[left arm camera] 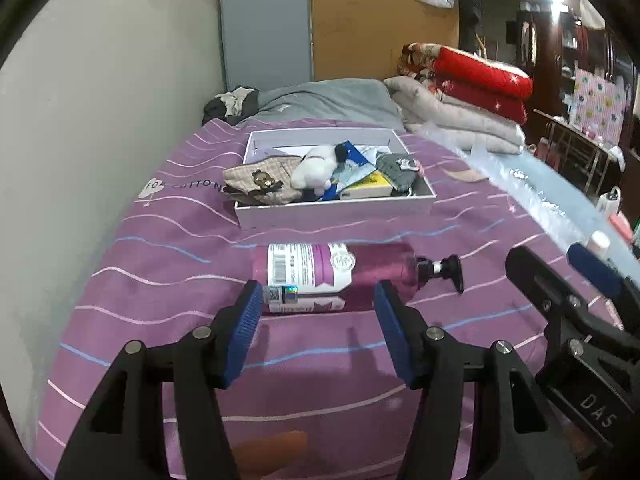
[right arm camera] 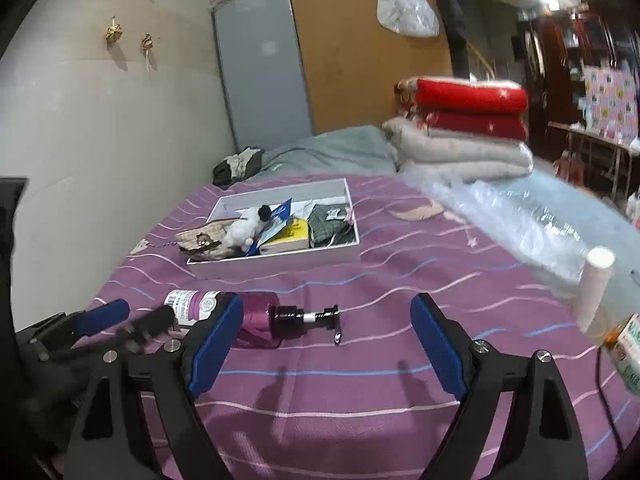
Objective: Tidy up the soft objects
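Both the left gripper [left arm camera: 316, 320] and the right gripper [right arm camera: 324, 344] stand open and empty. The soft white plush toy [left arm camera: 316, 170] lies mid-frame in the shallow white cardboard box [left arm camera: 332, 210]. The hard purple pump bottle [left arm camera: 332, 276] lying across the purple striped bed [left arm camera: 160, 280] could be grabbed by mistake.

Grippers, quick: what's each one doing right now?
Left gripper: open, holding nothing; the pump bottle lies just beyond it.
Right gripper: open, holding nothing.
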Action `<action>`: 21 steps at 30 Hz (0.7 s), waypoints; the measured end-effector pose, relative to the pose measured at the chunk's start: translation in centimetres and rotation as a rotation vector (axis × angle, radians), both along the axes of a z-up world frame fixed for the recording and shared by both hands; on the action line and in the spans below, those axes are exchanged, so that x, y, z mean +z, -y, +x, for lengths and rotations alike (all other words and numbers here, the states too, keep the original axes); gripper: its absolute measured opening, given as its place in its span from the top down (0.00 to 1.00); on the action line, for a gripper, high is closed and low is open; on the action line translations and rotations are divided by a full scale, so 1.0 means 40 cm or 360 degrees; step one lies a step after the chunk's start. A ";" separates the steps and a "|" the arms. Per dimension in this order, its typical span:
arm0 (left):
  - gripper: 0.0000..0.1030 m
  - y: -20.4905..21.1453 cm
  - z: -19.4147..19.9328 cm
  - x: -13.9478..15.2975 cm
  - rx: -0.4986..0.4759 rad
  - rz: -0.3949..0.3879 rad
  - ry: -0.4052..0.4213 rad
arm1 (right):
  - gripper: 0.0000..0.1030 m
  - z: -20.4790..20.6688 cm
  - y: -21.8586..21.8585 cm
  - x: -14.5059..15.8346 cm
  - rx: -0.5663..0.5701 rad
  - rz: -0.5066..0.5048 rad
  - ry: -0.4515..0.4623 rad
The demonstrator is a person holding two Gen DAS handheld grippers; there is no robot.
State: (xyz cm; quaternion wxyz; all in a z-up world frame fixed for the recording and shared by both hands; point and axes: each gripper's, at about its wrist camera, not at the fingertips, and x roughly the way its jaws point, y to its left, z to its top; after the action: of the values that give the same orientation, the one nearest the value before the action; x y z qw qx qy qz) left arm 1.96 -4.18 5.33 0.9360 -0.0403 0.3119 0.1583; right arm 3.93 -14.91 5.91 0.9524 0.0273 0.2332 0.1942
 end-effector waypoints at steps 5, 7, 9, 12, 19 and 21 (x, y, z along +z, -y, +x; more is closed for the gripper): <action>0.42 -0.037 0.009 -0.030 0.0060 -0.0089 -0.0056 | 0.16 -0.004 -0.008 -0.001 0.0000 -0.0044 0.0013; 0.42 -0.052 0.008 -0.040 0.0088 -0.0132 -0.0073 | 0.16 -0.007 -0.012 -0.002 0.0007 -0.0058 0.0017; 0.42 -0.063 0.006 -0.048 0.0104 -0.0162 -0.0090 | 0.16 -0.002 -0.018 -0.005 0.0012 -0.0074 0.0005; 0.42 -0.061 0.005 -0.049 0.0098 -0.0158 -0.0091 | 0.16 0.008 -0.022 -0.012 0.0019 -0.0083 -0.0027; 0.42 -0.040 0.004 -0.044 0.0066 -0.0089 -0.0071 | 0.16 0.026 -0.019 -0.027 0.0015 -0.0070 -0.0096; 0.42 -0.038 0.004 -0.043 0.0063 -0.0076 -0.0069 | 0.16 0.027 -0.021 -0.029 0.0016 -0.0072 -0.0103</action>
State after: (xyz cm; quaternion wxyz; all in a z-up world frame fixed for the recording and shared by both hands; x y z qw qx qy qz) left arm 2.11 -2.65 3.59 0.9244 -0.0654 0.3350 0.1701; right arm 5.01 -14.08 4.73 0.9437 0.0109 0.2684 0.1928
